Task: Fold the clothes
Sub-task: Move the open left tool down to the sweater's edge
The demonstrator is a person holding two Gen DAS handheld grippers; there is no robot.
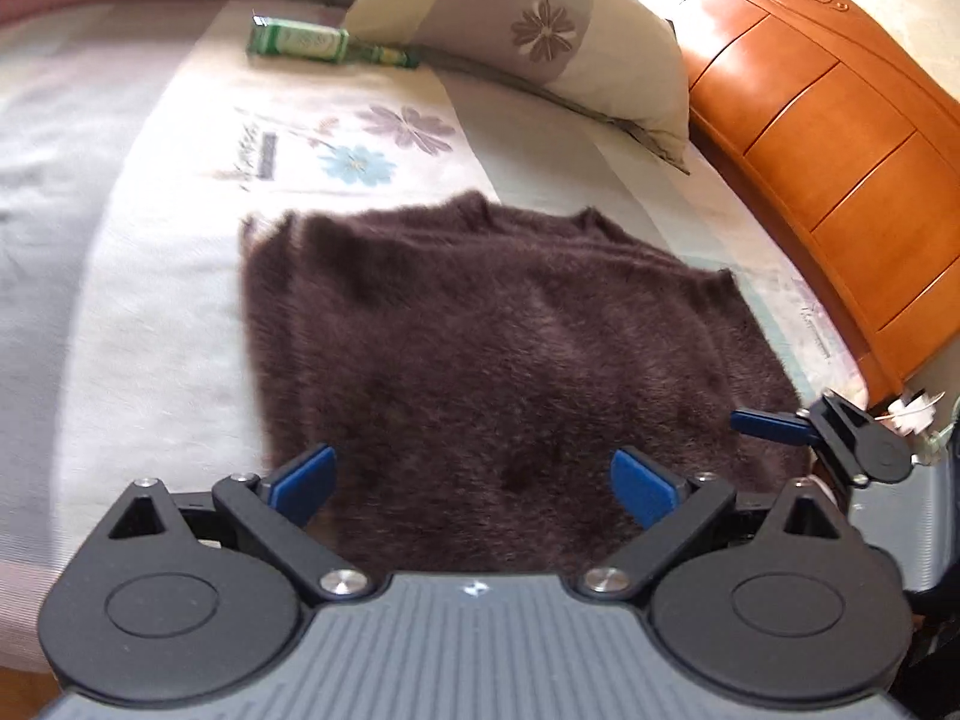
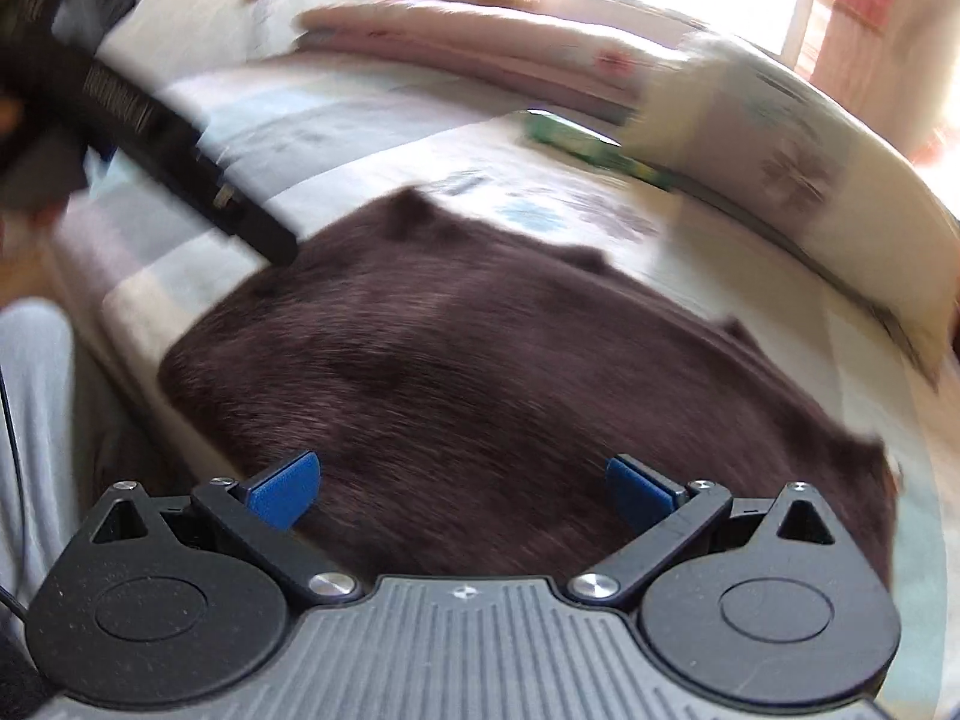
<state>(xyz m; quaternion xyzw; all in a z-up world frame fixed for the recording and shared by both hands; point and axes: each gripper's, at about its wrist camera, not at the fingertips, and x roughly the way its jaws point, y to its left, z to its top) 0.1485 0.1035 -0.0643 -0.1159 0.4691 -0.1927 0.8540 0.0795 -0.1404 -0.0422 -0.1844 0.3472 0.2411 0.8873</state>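
A dark brown fuzzy sweater (image 1: 510,372) lies spread flat on the bed (image 1: 150,300), on a pale sheet printed with flowers. It looks folded into a rough rectangle, its near edge running along the bed's near side and its far edge pointing toward the pillow (image 1: 540,36) at the head of the bed.

The left tongs (image 1: 474,483) hang just above the near part of the sweater, jaws spread wide, the blue pads well apart with nothing between them. The sweater fills the gap between the two fingers and stretches away in front of them. Whether the pads touch the fabric cannot be told.

The right tongs (image 2: 462,489) are likewise spread wide and empty, over the near edge of the sweater (image 2: 510,360), toward its right side. In the left wrist view the right tongs (image 1: 774,426) show at the sweater's right edge, one blue finger pointing inward across the fabric. In the right wrist view the left tool's dark body (image 2: 180,144) reaches in from the upper left, tilted down, its tip at the sweater's far left corner; this view is blurred.

A green box (image 1: 300,42) lies near the far edge of the bed, just beside the pillow. An orange wooden headboard (image 1: 840,150) stands behind the pillow along the bed's right end. A pink folded quilt (image 2: 480,48) lies along the far side.
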